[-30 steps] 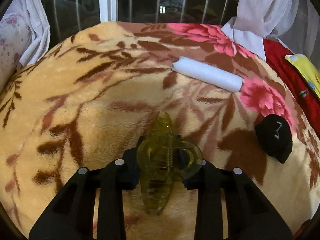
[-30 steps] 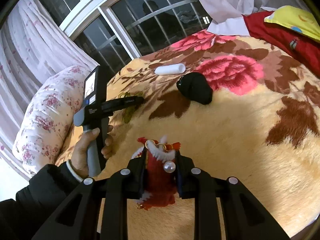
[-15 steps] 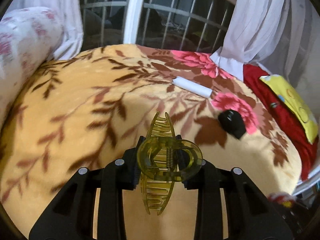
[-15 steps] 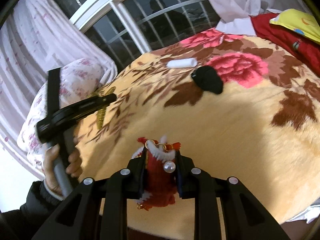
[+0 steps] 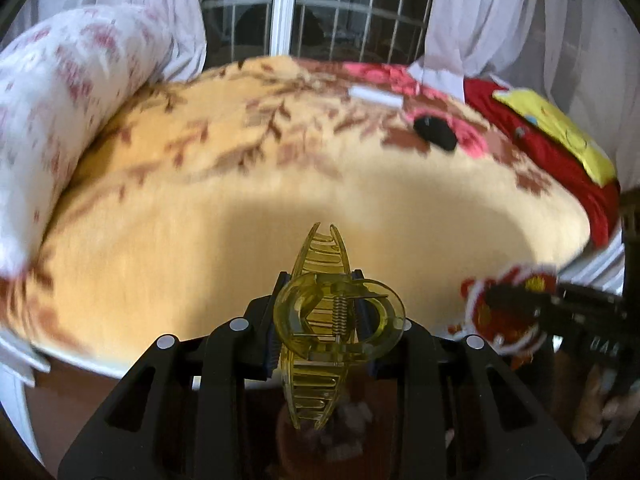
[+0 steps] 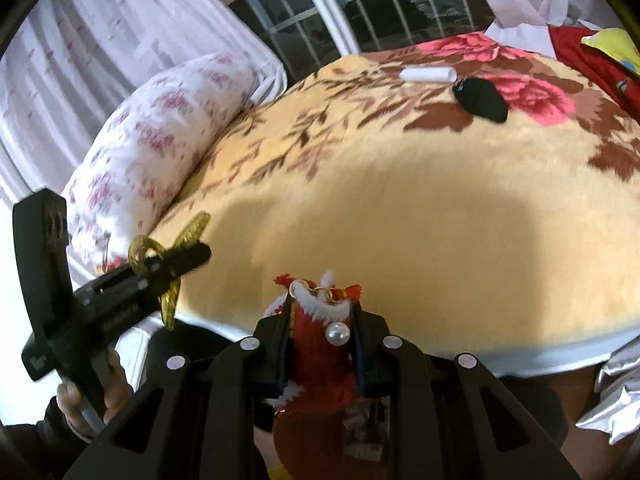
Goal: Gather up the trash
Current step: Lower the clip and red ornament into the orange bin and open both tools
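Observation:
My left gripper (image 5: 324, 332) is shut on a translucent yellow hair claw clip (image 5: 320, 320), held in the air just off the near edge of the bed; it also shows in the right wrist view (image 6: 172, 264). My right gripper (image 6: 320, 344) is shut on a red and white fluffy ornament with a pearl (image 6: 320, 340), also off the bed's near edge; it shows at the right of the left wrist view (image 5: 504, 312). A white roll (image 6: 427, 75) and a black bundle (image 6: 480, 100) lie far back on the floral blanket (image 6: 400, 208).
A floral pillow (image 6: 160, 152) lies at the bed's left side. Red cloth (image 5: 552, 152) and a yellow item (image 5: 560, 132) lie at the right. A barred window and white curtains stand behind the bed. Something silvery and crinkled (image 6: 616, 392) shows at lower right.
Both grippers have pulled back from over the blanket to beyond the bed's near edge, each still holding its item. The white roll and black bundle now look farther away.

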